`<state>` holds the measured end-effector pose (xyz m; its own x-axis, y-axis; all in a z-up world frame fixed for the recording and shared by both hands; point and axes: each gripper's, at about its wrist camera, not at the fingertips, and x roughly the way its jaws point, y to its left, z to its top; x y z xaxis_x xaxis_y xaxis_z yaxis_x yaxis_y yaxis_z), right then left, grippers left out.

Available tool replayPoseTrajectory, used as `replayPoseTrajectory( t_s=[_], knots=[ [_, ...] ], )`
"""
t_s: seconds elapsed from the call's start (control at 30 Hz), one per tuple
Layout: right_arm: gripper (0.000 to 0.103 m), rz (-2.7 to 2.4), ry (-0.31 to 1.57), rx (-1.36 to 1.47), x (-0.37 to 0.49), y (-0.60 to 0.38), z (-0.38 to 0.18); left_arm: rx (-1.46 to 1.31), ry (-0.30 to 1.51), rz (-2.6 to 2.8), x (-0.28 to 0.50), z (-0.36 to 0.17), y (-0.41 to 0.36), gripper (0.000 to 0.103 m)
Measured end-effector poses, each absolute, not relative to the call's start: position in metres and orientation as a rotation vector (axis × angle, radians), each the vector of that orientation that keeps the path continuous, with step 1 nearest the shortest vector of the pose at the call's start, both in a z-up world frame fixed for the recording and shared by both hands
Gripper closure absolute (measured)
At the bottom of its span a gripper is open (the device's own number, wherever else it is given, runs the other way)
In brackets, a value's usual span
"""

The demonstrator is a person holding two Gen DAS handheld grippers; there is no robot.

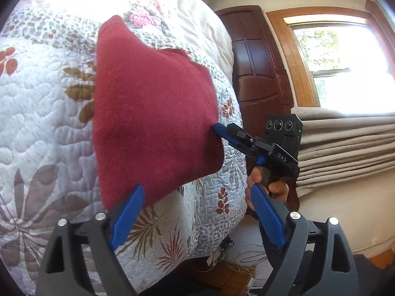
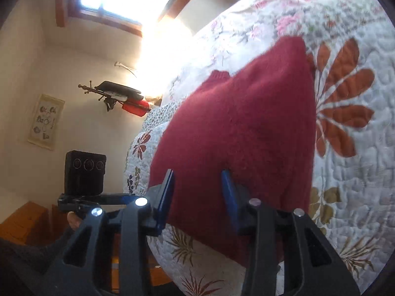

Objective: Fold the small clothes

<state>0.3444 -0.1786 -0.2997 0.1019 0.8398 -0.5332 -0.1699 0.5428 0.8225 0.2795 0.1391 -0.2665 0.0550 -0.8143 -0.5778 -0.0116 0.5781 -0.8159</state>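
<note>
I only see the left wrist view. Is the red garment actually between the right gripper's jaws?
Observer: Yes. In the right wrist view the red garment fills the gap between the right gripper jaws. I cannot tell if it is pinched.
Operator: Where's my left tool from that side?
Observer: Only its camera box shows, out past the quilt edge, apart from the garment.
</note>
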Motion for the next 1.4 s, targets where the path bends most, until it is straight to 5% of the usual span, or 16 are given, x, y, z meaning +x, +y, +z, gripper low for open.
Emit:
replayPoseTrajectory(
  t_s=[0.07, 0.13, 0.17, 0.23, 0.27, 0.3, 0.57, 0.87, 1.0, 1.4],
  knots=[
    [0.103, 0.816, 1.291, 0.75, 0.349, -0.19, -0.332, -0.792, 1.429, -0.692, 0.279, -0.276, 0.142, 0.015],
    [0.103, 0.84, 1.302, 0.899, 0.351, -0.213, -0.34, -0.838, 1.429, -0.705, 0.275, -0.273, 0.152, 0.015],
    [0.092, 0.848, 1.27, 0.921, 0.35, -0.227, -0.333, -0.855, 1.411, -0.713, 0.274, -0.267, 0.157, 0.015],
    [0.045, 0.858, 1.206, 1.007, 0.356, -0.257, -0.321, -0.871, 1.369, -0.712, 0.275, -0.259, 0.17, 0.014],
    [0.005, 0.812, 1.187, 1.029, 0.363, -0.272, -0.32, -0.879, 1.351, -0.697, 0.276, -0.257, 0.178, 0.012],
    [0.003, 0.784, 1.175, 1.058, 0.373, -0.285, -0.323, -0.881, 1.34, -0.671, 0.279, -0.257, 0.187, 0.009],
    [0.003, 0.878, 1.359, 1.157, 0.457, -0.266, -0.382, -1.003, 1.431, -0.587, 0.311, -0.314, 0.204, 0.008],
    [0.003, 1.009, 1.405, 1.024, 0.48, -0.223, -0.361, -1.087, 1.497, -0.789, 0.329, -0.338, 0.156, 0.007],
    [0.017, 1.068, 1.386, 1.12, 0.476, -0.232, -0.364, -1.134, 1.508, -0.802, 0.332, -0.347, 0.158, 0.006],
    [0.021, 1.106, 1.411, 1.169, 0.498, -0.192, -0.37, -1.177, 1.518, -0.788, 0.336, -0.356, 0.142, 0.005]
  ],
)
